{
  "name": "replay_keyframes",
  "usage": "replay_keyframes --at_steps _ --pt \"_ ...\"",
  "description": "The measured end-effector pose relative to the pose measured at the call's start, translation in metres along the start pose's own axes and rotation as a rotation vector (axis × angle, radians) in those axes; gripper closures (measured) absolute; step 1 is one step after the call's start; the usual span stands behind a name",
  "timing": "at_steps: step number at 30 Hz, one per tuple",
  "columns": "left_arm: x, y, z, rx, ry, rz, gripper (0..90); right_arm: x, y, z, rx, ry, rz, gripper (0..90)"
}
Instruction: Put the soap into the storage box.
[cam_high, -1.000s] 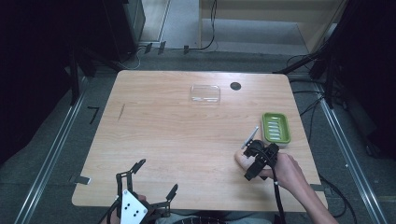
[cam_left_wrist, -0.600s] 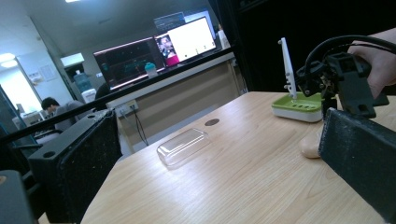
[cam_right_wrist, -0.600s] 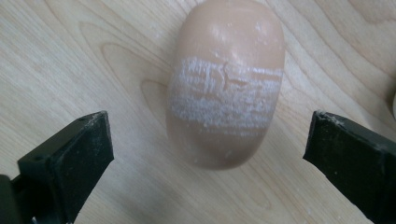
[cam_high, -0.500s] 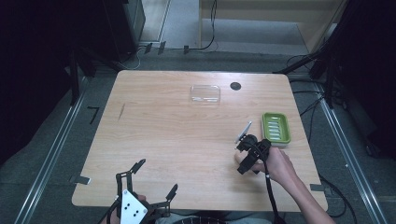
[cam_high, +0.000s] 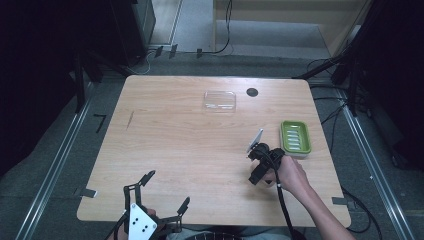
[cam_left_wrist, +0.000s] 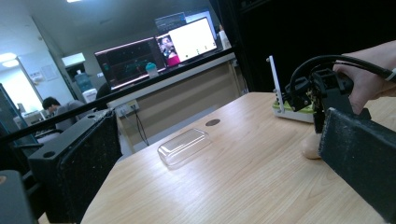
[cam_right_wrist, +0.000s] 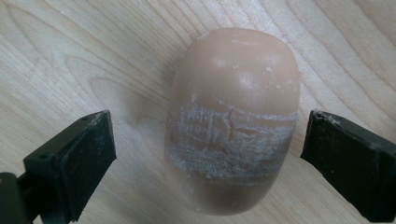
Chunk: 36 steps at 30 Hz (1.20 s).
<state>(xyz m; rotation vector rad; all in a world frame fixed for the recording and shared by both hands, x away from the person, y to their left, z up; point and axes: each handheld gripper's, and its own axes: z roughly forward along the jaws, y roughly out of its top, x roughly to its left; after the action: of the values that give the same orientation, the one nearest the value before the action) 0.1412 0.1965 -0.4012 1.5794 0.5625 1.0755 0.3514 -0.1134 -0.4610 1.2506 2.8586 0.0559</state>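
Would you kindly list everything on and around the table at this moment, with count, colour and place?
Soap bar: one, tan with a whitish scuffed band, lying on the table between the right gripper's open jaws.
Soap dish: one, green, near the table's right edge, just beyond the right gripper.
Clear lid: one, transparent, far middle of the table.
Round hole: one, dark, in the tabletop right of the clear lid.
Table: one, light wood.
Monitors: several, lit, in the background of the left gripper view.
Left gripper: one, black, open, at the table's near edge.
Right gripper: one, black, open, over the soap bar.
Right hand: one, holding the right gripper.
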Motion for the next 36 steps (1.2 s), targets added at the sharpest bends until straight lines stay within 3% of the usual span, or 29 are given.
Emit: replay_keyframes --at_steps 7,8,18,27,36 --pt "0.0000 0.0001 -0.0003 -0.001 -0.001 0.001 0.0 -0.0012 0.0000 0.0020 -0.002 -0.009 0.014 6.3" --pt "-0.0001 0.0001 -0.0002 -0.001 -0.001 0.001 0.0 -0.0026 -0.0002 0.0028 0.000 -0.010 0.023 10.6" --pt "0.0002 0.0001 -0.0004 -0.001 -0.002 0.002 0.0 -0.0086 -0.0009 0.0063 0.011 -0.019 0.057 21.7" --pt "0.0003 0.0002 -0.0006 -0.001 -0.001 0.002 0.0 -0.0094 -0.0005 0.0063 0.014 0.002 0.058 31.8" --pt "0.0002 0.0002 -0.0007 -0.002 0.000 0.003 0.0 -0.0100 0.0002 0.0057 0.022 0.007 0.050 33.1"
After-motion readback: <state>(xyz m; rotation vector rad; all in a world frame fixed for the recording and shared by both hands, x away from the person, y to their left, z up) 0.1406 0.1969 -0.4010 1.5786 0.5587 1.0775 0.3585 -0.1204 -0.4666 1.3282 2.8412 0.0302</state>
